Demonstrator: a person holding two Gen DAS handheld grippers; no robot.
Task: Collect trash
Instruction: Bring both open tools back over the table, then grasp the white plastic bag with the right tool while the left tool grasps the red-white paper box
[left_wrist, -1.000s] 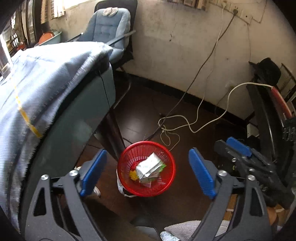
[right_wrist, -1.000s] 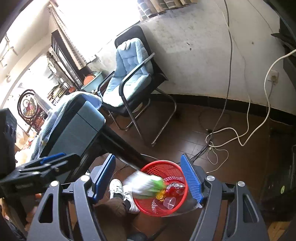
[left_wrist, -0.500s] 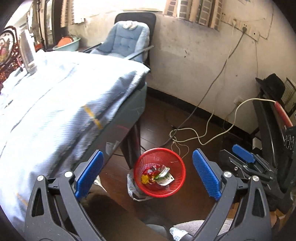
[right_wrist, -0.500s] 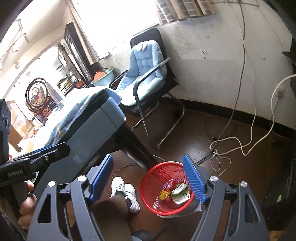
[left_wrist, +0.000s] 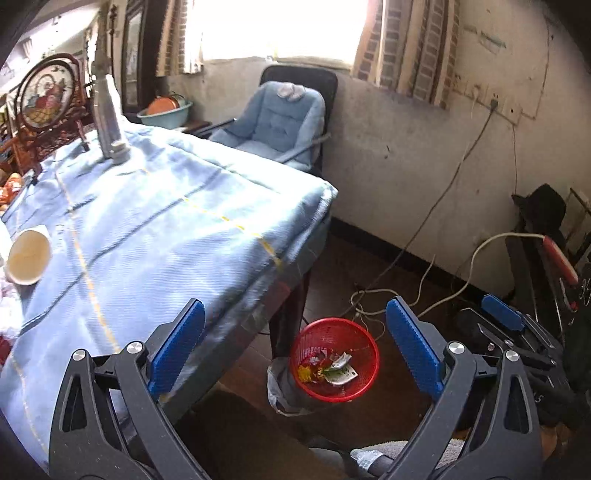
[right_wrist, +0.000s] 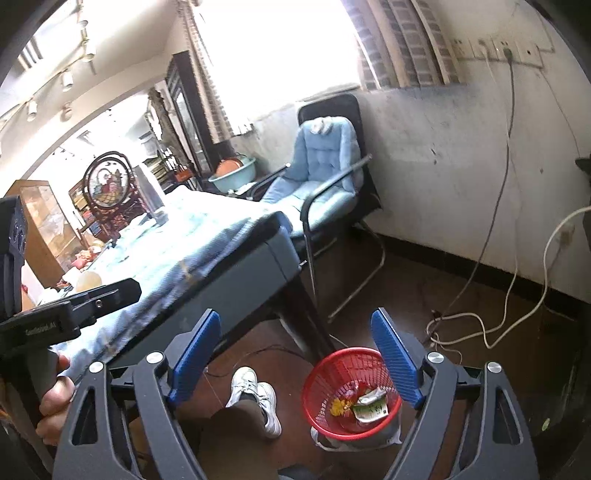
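Standing on the dark floor just beside the table (left_wrist: 155, 236) leg, the red bin (left_wrist: 334, 360) is seen from above, with wrappers (left_wrist: 338, 371) and a yellow scrap lying inside it and a plastic bag bunched at its foot. The left gripper (left_wrist: 293, 356) is held above the bin with its blue pads wide apart and nothing between them. The right gripper (right_wrist: 295, 363) is likewise raised above the bin (right_wrist: 351, 393), its jaws opening and nothing gripped. A paper cup (left_wrist: 27, 256) is left on its side on the blue cloth, well away from the bin. White shoes (right_wrist: 258, 398) are planted next to the bin. A blue chair (right_wrist: 321, 177) is set against the wall beyond the bin
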